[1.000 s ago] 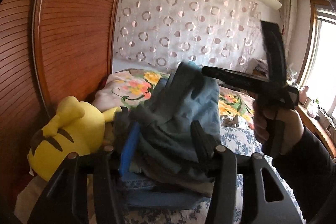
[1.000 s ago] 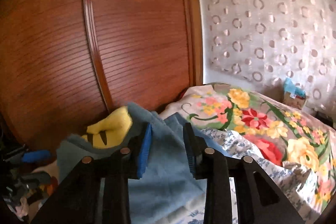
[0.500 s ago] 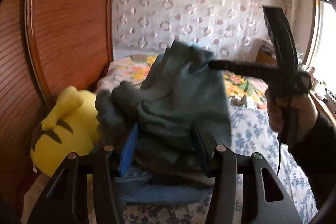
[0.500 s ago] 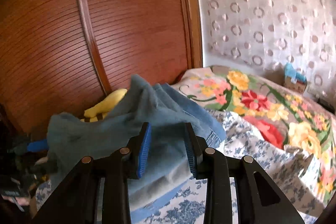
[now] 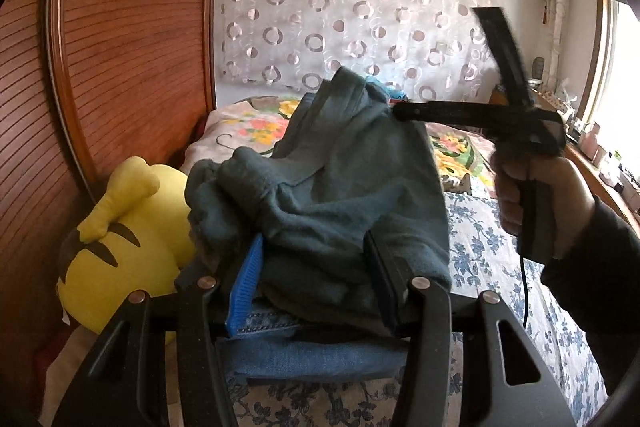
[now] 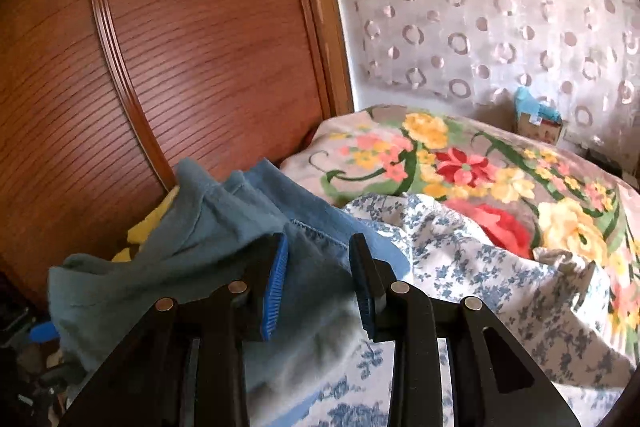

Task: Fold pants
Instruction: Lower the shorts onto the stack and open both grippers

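Teal pants (image 5: pixel 332 195) bunch between both grippers' jaws, hiding whether either truly clamps; folds beneath stay buried.

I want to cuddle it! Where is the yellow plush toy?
In the left wrist view the yellow plush toy lies at the left, against the wooden wardrobe, right beside the bunched teal pants.

Bed (image 6: pixel 480 267); floral quilt (image 6: pixel 460 163), folded jeans (image 5: pixel 312 355)

Both wrist cameras look slightly downward along their fingers, close over the pants (image 5: pixel 332 195); 2 views share the wardrobe (image 6: pixel 180 47) at 10 o'clock.
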`<state>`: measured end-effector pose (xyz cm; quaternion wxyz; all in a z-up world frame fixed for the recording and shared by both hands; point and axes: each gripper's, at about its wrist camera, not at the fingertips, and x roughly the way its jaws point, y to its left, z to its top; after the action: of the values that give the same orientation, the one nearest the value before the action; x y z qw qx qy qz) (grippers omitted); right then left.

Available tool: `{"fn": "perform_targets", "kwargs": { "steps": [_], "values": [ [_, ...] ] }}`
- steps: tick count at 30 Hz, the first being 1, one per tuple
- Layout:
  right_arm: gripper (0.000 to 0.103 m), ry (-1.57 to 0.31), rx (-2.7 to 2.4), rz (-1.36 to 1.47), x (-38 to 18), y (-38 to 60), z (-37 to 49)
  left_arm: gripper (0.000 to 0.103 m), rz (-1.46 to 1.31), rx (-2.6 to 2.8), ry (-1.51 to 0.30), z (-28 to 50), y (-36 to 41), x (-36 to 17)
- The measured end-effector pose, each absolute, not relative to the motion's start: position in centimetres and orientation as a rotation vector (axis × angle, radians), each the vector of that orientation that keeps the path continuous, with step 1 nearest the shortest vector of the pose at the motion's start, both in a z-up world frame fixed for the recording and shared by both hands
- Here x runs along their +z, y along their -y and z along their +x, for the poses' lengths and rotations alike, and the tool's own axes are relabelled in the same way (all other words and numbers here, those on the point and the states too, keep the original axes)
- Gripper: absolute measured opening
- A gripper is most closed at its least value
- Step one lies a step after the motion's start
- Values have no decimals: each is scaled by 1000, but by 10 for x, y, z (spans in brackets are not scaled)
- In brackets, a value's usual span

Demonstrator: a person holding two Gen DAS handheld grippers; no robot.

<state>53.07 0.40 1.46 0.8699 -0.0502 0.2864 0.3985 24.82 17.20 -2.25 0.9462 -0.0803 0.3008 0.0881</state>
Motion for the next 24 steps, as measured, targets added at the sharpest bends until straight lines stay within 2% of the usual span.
{"fn": "perform_targets", "kwargs": {
  "steps": [7,9,14,24],
  "values": [
    [33,-516,778,-77,29,53,449,56,-133,179,-586,228,-167,-6],
    [33,-506,774,-67,34,69,425,65,-130,170,-579,221,-165,-1],
    [33,-473,760,-73,45,99,366,76,-115,140,-560,204,-153,10],
    [33,-449,719,-64,51,146,277,87,-83,61,-535,169,-126,29]
  ]
}}
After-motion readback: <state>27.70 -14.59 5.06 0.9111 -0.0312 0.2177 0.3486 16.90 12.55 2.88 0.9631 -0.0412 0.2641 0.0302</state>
